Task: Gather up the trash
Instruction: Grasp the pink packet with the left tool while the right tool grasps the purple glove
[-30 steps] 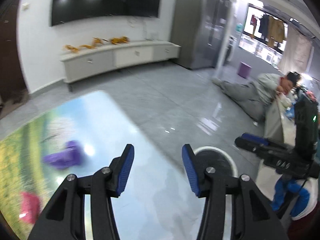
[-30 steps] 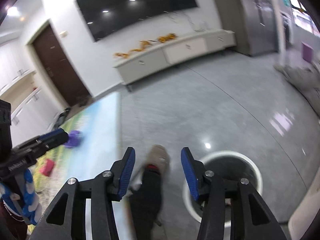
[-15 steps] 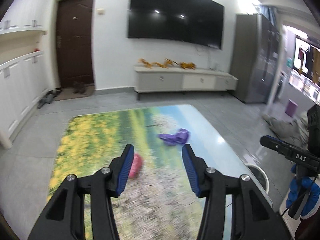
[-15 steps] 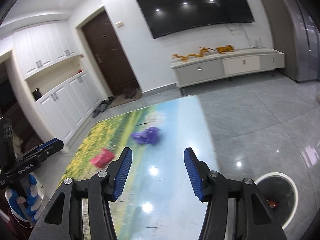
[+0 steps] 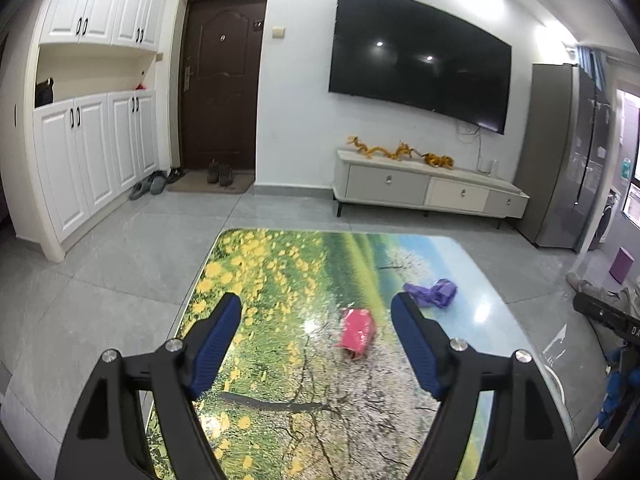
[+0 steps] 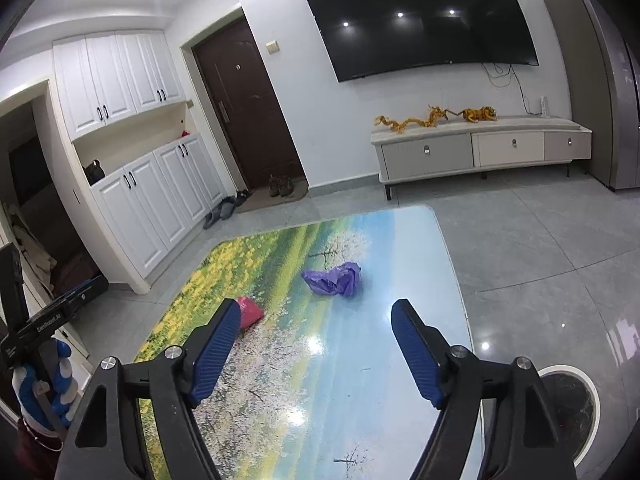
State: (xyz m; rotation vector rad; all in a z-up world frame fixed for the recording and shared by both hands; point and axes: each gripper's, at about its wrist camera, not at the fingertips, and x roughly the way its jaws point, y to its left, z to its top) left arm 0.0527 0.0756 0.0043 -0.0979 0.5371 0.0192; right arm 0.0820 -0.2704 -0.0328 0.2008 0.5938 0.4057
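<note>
Here, both hand-held grippers wide (empty)

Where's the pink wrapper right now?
The pink wrapper lies on the landscape-print table, just left of the purple plastic bag in both wrist views, between the open left gripper's fingers.

My right hand-held gripper [image 6: 316, 334] hangs wide open over the tabletop [image 6: 404, 240]. A purple bag [image 6: 334, 279] lies ahead; a pink wrapper [image 6: 250, 312] peeks beside my left finger. The bin [image 6: 576, 408] stands lower right.
</note>
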